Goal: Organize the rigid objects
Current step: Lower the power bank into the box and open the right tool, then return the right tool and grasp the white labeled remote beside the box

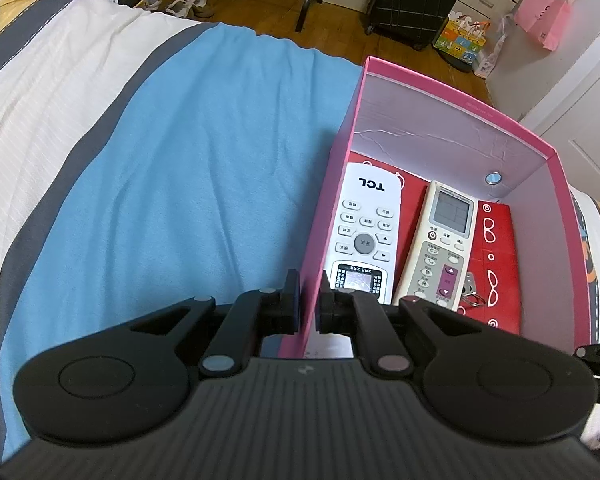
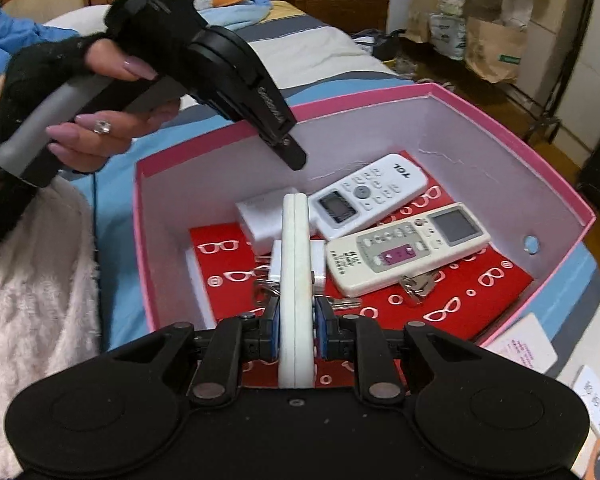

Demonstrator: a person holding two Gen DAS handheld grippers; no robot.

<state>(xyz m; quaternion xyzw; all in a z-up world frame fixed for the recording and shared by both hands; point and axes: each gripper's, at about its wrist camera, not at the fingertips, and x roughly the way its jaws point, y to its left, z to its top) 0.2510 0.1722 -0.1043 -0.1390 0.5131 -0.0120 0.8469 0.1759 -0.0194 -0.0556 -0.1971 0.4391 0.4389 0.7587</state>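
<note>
Right tongs (image 2: 296,320) clamp a white remote (image 2: 296,264) on edge, over the near edge of the pink box (image 2: 460,100), ready to set beside two remotes (image 2: 380,196); left tongs (image 1: 309,304) pinch the box's left wall, steadying it.

1 pink box (image 2: 380,100) on bed. 3 remotes: TCL remote (image 2: 370,194) and beige remote (image 2: 408,248) flat inside, white remote (image 2: 296,280) on edge. 2 white blocks (image 2: 256,216) near box's left wall. 2 key bunches (image 2: 416,284). 2 grippers (image 1: 309,304).
</note>
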